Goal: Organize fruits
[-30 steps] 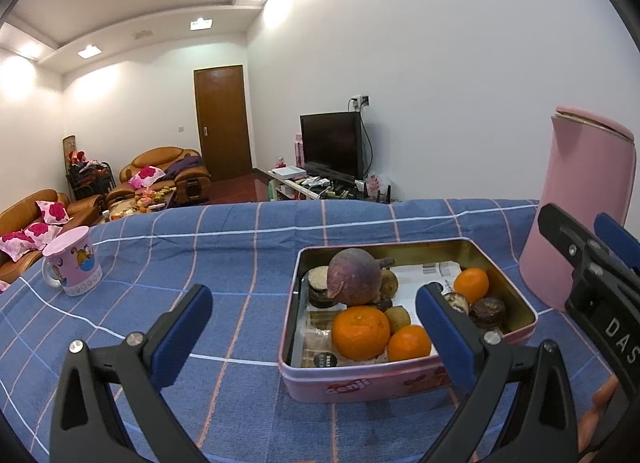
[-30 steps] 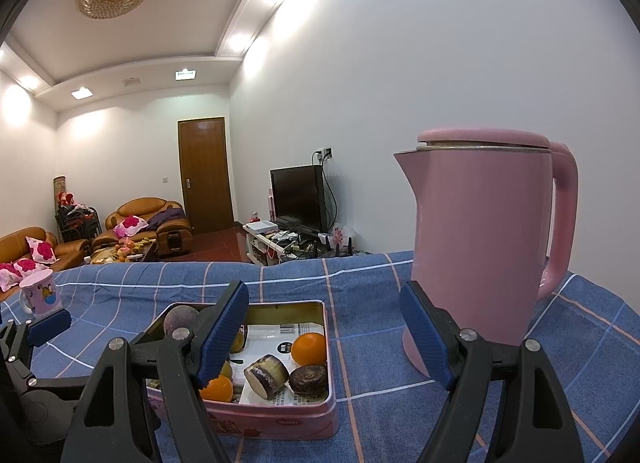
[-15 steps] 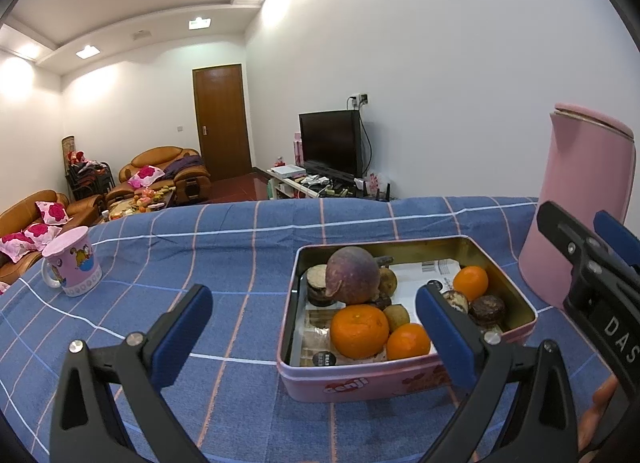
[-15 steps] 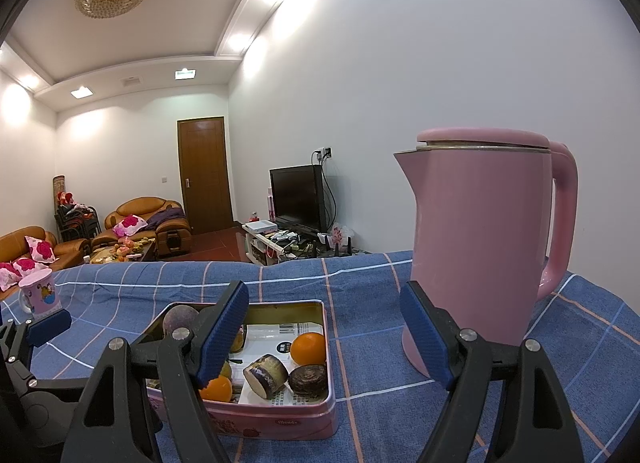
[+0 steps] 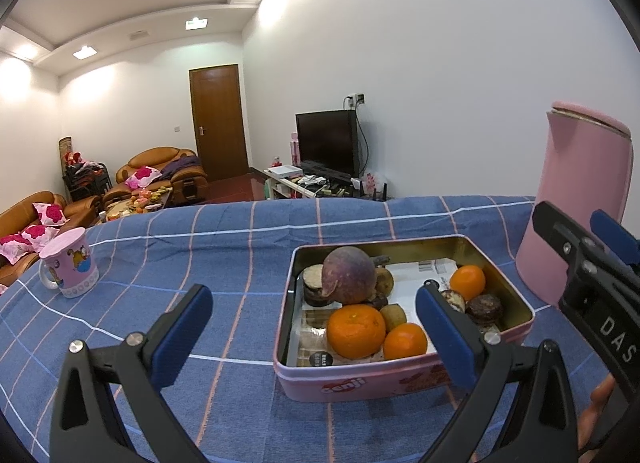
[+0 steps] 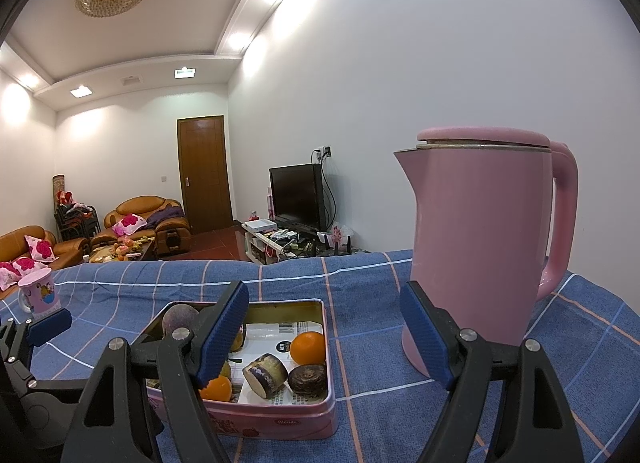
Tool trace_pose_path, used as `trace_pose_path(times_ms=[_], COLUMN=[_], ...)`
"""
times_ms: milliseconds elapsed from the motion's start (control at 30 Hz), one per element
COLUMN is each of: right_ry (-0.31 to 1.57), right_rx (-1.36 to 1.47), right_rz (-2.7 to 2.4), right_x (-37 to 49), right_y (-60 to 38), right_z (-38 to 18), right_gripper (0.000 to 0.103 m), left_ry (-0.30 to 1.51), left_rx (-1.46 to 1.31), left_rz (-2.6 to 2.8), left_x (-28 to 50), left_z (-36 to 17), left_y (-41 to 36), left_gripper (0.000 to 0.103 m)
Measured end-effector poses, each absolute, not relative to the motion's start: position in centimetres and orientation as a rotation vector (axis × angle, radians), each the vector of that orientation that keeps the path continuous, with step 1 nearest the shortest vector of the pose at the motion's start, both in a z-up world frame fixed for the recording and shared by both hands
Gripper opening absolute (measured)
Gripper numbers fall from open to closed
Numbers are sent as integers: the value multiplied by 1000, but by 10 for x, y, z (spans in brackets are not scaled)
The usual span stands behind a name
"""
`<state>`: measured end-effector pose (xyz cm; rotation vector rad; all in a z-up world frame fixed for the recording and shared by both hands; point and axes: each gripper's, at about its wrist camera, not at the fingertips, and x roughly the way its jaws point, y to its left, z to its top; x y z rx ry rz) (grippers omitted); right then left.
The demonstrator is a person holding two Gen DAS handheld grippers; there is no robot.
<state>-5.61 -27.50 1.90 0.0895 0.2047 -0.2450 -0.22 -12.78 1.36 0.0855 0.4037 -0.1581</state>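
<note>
The left gripper hangs wide open and empty over the blue checked cloth, its right finger in front of the pink tin that holds the oranges and a purple fruit. The right gripper also gapes empty, between tin and pink kettle

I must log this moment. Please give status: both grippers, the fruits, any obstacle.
Left gripper open, empty; right gripper open, empty. Fruits in pink tin, largest orange nearest. Pink kettle stands right of tin.
</note>
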Motion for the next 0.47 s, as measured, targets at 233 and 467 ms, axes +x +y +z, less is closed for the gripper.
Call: trace_pose_path(times_ms=[233, 467], right_ry=[209, 209], right_rx=[89, 89], right_rz=[-250, -251], right_x=[-56, -57], right_y=[-274, -274], right_z=[18, 18], right_gripper=[79, 79], left_ry=[400, 402], left_rx=[84, 91], left_rz=[-158, -154], left_x=[-3, -1], left_z=[13, 13], left_y=[-126, -128], left_gripper=[103, 103])
